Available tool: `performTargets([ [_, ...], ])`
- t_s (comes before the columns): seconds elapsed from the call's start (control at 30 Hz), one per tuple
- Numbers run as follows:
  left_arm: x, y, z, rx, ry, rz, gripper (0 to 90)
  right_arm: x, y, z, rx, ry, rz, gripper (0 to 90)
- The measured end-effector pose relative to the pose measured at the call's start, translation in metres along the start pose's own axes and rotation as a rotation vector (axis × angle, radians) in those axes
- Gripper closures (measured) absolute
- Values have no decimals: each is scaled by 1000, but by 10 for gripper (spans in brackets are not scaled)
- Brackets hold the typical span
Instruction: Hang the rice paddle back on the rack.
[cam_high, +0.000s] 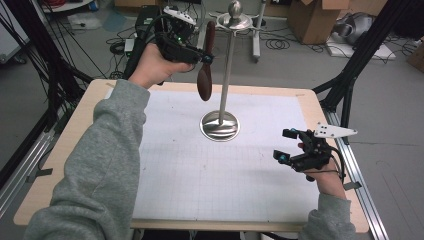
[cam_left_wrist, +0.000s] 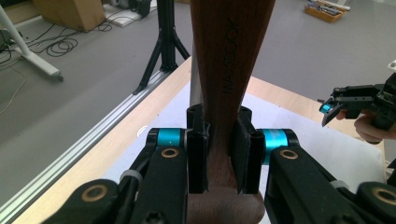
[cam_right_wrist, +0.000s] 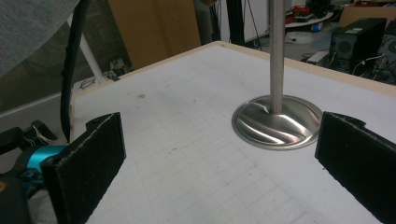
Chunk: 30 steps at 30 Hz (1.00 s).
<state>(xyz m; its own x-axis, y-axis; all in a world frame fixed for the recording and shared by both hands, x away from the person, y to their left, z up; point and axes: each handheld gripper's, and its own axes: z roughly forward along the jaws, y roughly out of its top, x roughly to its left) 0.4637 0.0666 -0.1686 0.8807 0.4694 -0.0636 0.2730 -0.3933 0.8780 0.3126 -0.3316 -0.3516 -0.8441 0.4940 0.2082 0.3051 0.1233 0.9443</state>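
Note:
A dark wooden spoon (cam_high: 205, 75) hangs upright, bowl down, beside the pole of a steel stand (cam_high: 220, 125) near its top disc. My left gripper (cam_high: 206, 57) is shut on the spoon's handle, held high above the table's far side. In the left gripper view both pads clamp the brown handle (cam_left_wrist: 224, 70), which rises up the middle. My right gripper (cam_high: 286, 145) rests low at the table's right side, open with nothing between its pads (cam_right_wrist: 91, 158); its view looks across the mat at the stand's round base (cam_right_wrist: 278, 122).
A white gridded mat (cam_high: 220, 165) covers the wooden table (cam_high: 75, 145). Black tripod legs (cam_high: 350, 75) stand by the right far corner. Cables, cardboard boxes and equipment lie on the floor beyond the far edge.

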Motion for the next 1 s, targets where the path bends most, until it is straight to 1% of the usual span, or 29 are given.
performTargets([
  [0.2, 0, 0, 2, -3, 0, -6, 765, 0, 0, 0, 0, -1, 0, 4],
  [0.23, 0, 0, 3, -3, 5, -16, 746, 0, 0, 0, -1, 0, 3, 4],
  [0.3, -3, 0, 5, 1, 11, 4, 706, 0, 0, 0, -1, -1, 2, 4],
  [0.33, -4, 0, 5, 2, 13, 12, 668, 0, 0, 0, 0, -1, 3, 4],
  [0.43, -4, -1, 6, -6, 28, 15, 609, 0, 0, 0, -1, -2, -2, 4],
  [0.5, -4, -3, 4, -11, 50, 24, 546, 1, 0, 0, -4, -2, 1, 4],
  [0.53, -4, -5, 3, -20, 56, 26, 529, 1, 0, 0, -3, -2, 0, 4],
  [0.57, -4, -7, 0, -33, 51, 32, 517, 0, 0, 0, -4, 0, -1, 4],
  [0.67, -2, -15, -6, -60, 38, 37, 432, 0, 0, 2, -6, 1, 4, 4],
  [0.73, 0, -20, -11, -78, 26, 35, 356, -1, 0, 3, 4, 2, -2, 4],
  [0.8, 1, -25, -16, -106, 10, 49, 291, -1, 0, 5, 5, 4, -6, 4],
  [0.87, 1, -30, -21, -120, 11, 59, 249, 0, 0, 6, 11, 7, -3, 4],
  [0.9, 1, -32, -23, -134, 10, 59, 208, 0, 0, 6, 8, 3, -8, 4],
  [0.97, 0, -37, -28, -155, 14, 64, 187, 1, 1, 7, 12, 5, -4, 4],
  [1.0, -1, -39, -31, -153, 20, 72, 176, 1, 1, 7, 10, 5, -8, 4],
])
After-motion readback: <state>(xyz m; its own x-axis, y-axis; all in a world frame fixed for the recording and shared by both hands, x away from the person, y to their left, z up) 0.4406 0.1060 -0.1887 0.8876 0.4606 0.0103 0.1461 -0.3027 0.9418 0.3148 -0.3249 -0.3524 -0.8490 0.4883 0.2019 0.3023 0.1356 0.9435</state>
